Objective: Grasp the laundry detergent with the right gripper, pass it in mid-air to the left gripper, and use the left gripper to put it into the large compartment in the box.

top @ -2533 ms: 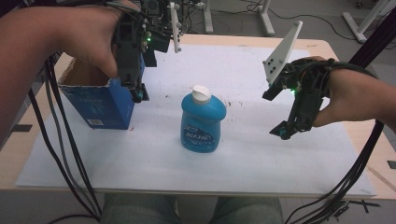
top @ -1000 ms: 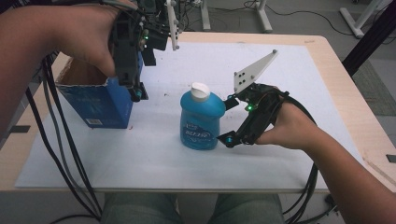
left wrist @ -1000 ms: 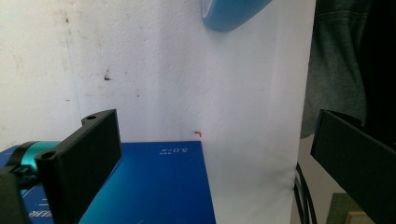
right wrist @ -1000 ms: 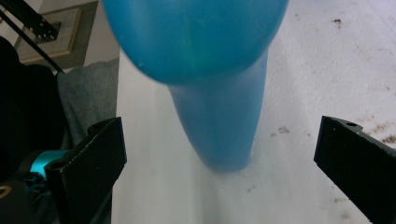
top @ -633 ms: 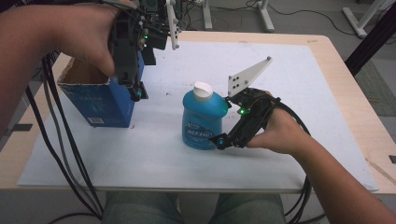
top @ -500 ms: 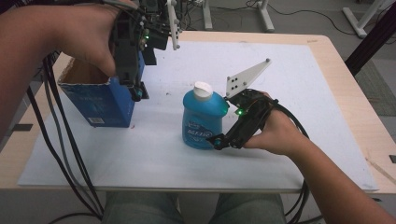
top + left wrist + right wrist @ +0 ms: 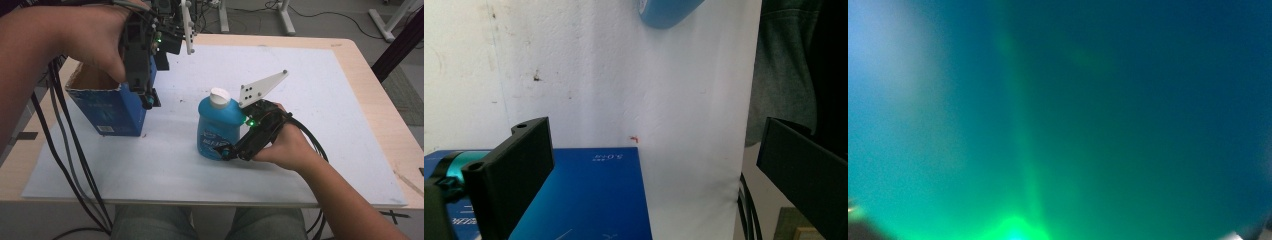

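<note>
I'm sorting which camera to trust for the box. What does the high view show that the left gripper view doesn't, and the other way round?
High view alone: the blue bottle's white cap, the open top of the blue cardboard box, the right gripper pressed up against the bottle's lower side, and the wooden table.

Left gripper view alone: the left gripper with jaws wide apart, nothing between them, and a small red mark on the sheet.

Both: the box, the blue bottle and the white sheet.
</note>
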Available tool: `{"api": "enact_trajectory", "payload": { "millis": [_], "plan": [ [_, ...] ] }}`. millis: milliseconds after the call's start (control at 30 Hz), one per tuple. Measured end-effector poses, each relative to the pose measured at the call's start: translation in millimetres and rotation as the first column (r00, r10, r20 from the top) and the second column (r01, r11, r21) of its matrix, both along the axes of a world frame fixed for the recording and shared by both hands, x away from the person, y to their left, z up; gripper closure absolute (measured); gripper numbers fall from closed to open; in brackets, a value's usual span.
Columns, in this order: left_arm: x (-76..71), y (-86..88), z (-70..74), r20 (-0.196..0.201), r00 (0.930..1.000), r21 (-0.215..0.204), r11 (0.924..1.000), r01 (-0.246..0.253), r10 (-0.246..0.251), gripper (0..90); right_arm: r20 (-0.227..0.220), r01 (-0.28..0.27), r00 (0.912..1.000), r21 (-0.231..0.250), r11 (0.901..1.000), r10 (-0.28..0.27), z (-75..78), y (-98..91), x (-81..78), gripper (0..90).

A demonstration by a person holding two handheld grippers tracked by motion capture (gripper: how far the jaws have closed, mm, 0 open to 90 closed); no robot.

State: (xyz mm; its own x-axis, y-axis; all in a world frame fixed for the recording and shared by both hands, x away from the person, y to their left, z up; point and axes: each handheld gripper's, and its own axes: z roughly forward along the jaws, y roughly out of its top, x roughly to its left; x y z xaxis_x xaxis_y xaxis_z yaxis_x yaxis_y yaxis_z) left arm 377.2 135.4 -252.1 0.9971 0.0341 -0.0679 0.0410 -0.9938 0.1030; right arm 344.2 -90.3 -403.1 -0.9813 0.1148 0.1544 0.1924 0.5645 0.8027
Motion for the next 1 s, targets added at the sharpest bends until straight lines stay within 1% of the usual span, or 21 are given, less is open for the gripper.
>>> {"api": "enact_trajectory", "payload": {
  "millis": [100, 200, 267, 300, 433, 667, 733, 800, 1000],
  "plan": [
    [0.5, 0.6, 0.0, 0.0, 1.0, 0.003, 1.0, 0.002, -0.002, 1.7, 0.0, 0.006, 1.0, 0.014, 0.9999, -0.006, -2.2, 0.2, -1.1, 7.9],
    [1.1, 0.9, -0.8, -0.001, 1.0, 0.005, 1.0, 0.0, 0.0, 1.8, 0.004, 0.018, 0.9998, 0.027, 0.9995, -0.018, -4.8, 0.4, -1.9, 8.5],
    [1.5, 0.5, -1.2, -0.002, 1.0, 0.008, 1.0, 0.001, -0.001, 1.8, 0.006, 0.013, 0.9999, 0.046, 0.9989, -0.013, -5.5, -0.1, -2.1, 15.1],
    [1.5, 0.2, -1.5, -0.004, 1.0, 0.008, 1.0, 0.0, 0.0, 1.8, 0.008, 0.016, 0.9998, 0.054, 0.9984, -0.016, -5.4, -0.1, -2.4, 15.1],
    [2.4, -0.8, -2.2, -0.005, 1.0, 0.009, 0.9999, 0.005, -0.005, 1.7, 0.014, 0.019, 0.9997, 0.056, 0.9982, -0.02, -5.9, 0.5, -2.3, 16.7],
    [2.7, -0.9, -3.0, -0.006, 1.0, 0.01, 0.9999, -0.002, 0.002, 1.7, 0.014, 0.022, 0.9996, 0.062, 0.9979, -0.023, -6.5, -0.3, -2.0, 18.3],
    [2.7, -1.1, -3.1, -0.006, 1.0, 0.011, 0.9999, -0.002, 0.002, 1.7, 0.016, 0.013, 0.9998, 0.067, 0.9977, -0.014, -6.6, -1.1, -2.0, 22.8],
    [2.7, -1.2, -3.4, -0.007, 1.0, 0.011, 0.9999, -0.002, 0.002, 1.7, 0.006, 0.014, 0.9999, 0.077, 0.9969, -0.014, -6.7, -1.0, -2.4, 24.1],
    [3.2, -1.2, -3.8, -0.009, 1.0, 0.016, 0.9999, 0.0, 0.001, 1.8, 0.009, 0.013, 0.9999, 0.084, 0.9964, -0.014, -7.5, -1.0, -2.3, 27.0]
  ]
}}
